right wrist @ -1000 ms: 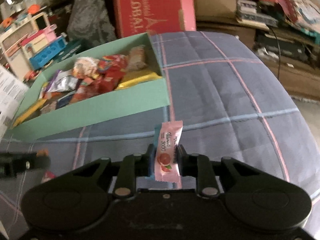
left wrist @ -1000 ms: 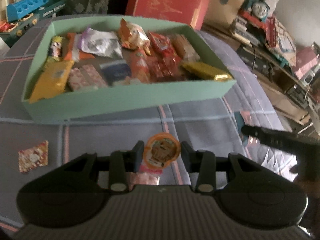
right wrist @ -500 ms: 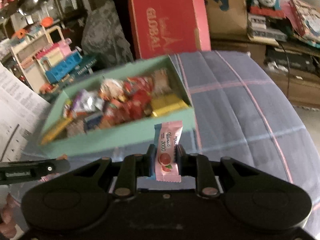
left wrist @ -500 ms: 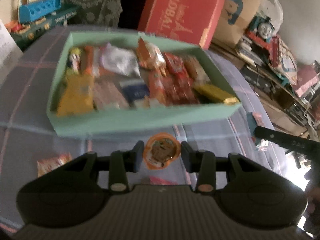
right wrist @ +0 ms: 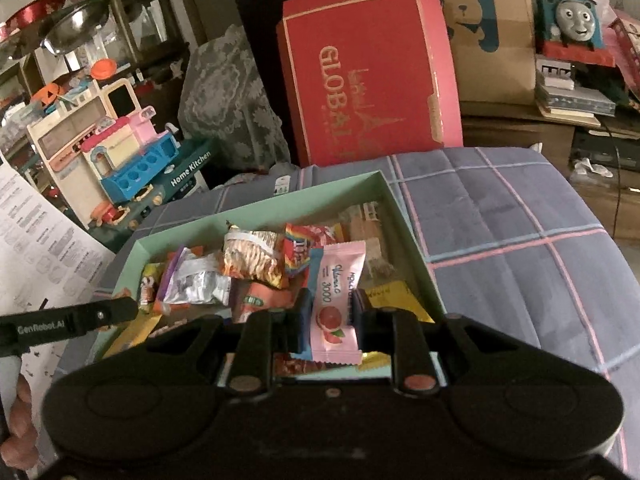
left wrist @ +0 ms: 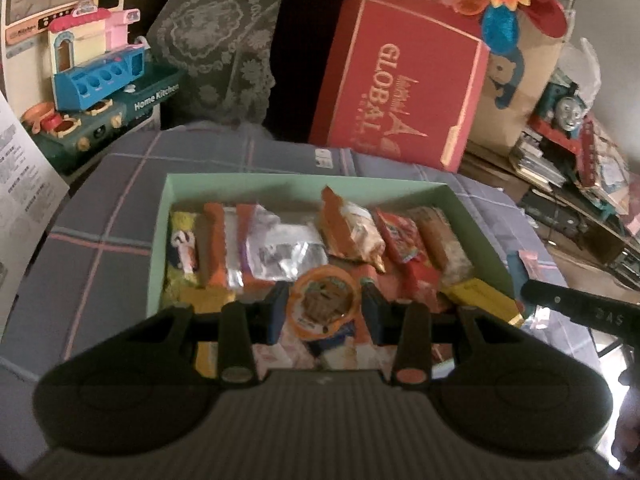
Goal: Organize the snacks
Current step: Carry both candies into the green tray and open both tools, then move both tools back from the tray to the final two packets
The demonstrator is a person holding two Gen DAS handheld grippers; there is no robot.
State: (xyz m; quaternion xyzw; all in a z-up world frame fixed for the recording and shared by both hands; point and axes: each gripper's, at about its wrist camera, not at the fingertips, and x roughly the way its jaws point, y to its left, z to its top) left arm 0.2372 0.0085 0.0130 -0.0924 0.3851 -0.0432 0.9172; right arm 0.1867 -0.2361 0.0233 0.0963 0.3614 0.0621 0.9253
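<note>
A mint-green box full of several snack packets lies on a blue plaid cloth. My left gripper is shut on a round orange-rimmed snack cup, which hangs over the box's near part. In the right wrist view my right gripper is shut on a pink sachet with a grapefruit picture, held upright above the box's near right corner. The right gripper's finger shows at the right edge of the left wrist view. The left gripper's finger reaches in from the left in the right wrist view.
A red "GLOBAL" carton stands behind the box. A toy kitchen set sits at the back left, printed paper at the left. Shelves with a toy train fill the right. A hand shows at lower left.
Both grippers have risen and moved forward from the bare cloth to above the green box, each still gripping its snack. The loose red packet on the cloth has dropped out of view.
</note>
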